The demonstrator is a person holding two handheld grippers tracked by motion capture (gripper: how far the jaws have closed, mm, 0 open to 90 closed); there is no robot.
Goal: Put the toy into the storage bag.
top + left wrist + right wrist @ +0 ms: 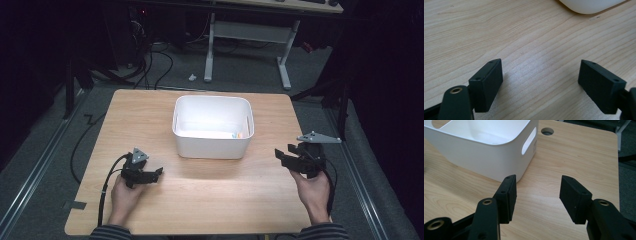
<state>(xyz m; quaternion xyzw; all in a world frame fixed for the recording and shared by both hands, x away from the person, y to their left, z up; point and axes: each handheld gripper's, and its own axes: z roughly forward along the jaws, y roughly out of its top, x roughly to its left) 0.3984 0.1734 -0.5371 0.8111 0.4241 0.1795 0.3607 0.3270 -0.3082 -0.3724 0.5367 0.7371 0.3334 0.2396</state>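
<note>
A white plastic bin (212,127) stands in the middle of the wooden table (150,115), with small coloured items (237,135) at its inner right corner. My left gripper (159,172) is held low over the table, left of and nearer than the bin, open with nothing between its jaws. In the left gripper view my left gripper (540,82) frames bare wood, and the bin's corner (591,5) is at the top. My right gripper (279,154) is held to the right of the bin, open and empty. In the right gripper view my right gripper (537,198) points past the bin's handled side (499,150).
A round cable hole (547,131) sits in the table's far corner. The table's right edge (617,170) drops to a dark floor. Behind the table stand a white desk frame (250,45) and loose cables (150,60) on the floor.
</note>
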